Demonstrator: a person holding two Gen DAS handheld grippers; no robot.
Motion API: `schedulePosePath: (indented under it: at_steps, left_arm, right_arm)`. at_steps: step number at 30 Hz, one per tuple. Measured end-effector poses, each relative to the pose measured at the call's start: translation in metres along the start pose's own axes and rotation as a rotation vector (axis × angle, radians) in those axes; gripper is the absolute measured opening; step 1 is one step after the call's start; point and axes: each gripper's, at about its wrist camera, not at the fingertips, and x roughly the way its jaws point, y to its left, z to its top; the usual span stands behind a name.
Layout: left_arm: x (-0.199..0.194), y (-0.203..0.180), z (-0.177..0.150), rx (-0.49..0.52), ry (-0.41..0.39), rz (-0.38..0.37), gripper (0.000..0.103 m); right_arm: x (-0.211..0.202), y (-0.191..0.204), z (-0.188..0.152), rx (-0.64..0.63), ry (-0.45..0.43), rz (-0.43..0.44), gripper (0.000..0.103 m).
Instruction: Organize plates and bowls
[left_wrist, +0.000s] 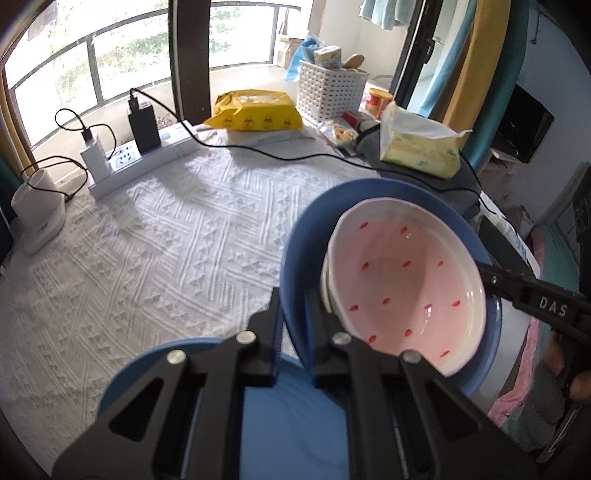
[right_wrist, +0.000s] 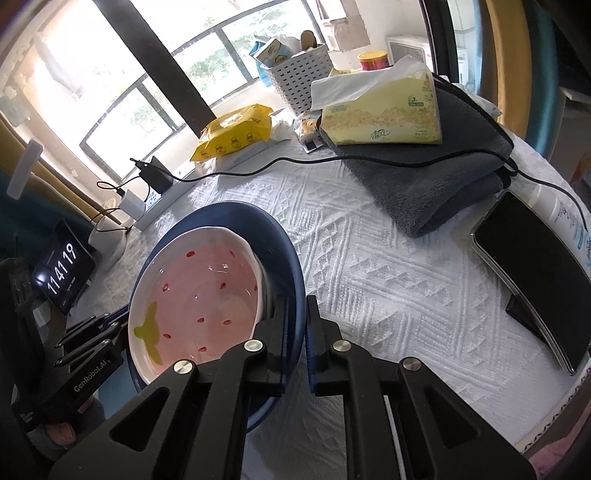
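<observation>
Both claws are clamped on the same thing: the left gripper (left_wrist: 293, 314) has its fingers pinched together over the near-left rim of the blue plate (left_wrist: 295, 243), one finger outside the rim and one inside, and the right gripper (right_wrist: 297, 317) bites the opposite rim of the plate (right_wrist: 280, 240) the same way. So the plate hangs between the two, tilted, and neither hand is nearer; it is a shared carry. From the left claw the plate spreads up and to the right, and the pink bowl (left_wrist: 402, 284) sits in it just past the inner finger, its oval long axis running away from that claw toward the right gripper (left_wrist: 535, 295), which pokes in from the far side. From the right claw the bowl (right_wrist: 195, 295) lies to the left, just inside the rim. Directly under the left claw is a second blue plate (left_wrist: 277, 413), and that is what the next move seems to turn on: the held stack looks to be above and a bit to the right of it. Whether the held plate is clear of the cloth (left_wrist: 166, 258) or resting an edge on it I cannot tell, since the fingers hide its lower rim. There may be another white dish under the bowl; only a sliver of edge shows. The lower plate is mostly covered by the claw.
</observation>
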Motion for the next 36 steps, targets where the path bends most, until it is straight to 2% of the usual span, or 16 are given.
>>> schedulePosePath:
  at_steps: [15,36]
  left_arm:
    - [-0.028,0.000,-0.003,-0.008,-0.037,-0.015,0.008]
    - [-0.079,0.021,-0.018,-0.040,-0.116,-0.020,0.008]
  right_arm:
    - [-0.022,0.008,0.000,-0.019,-0.038,-0.002,0.011]
    - [-0.056,0.046,-0.010,-0.074,-0.092,0.011,0.011]
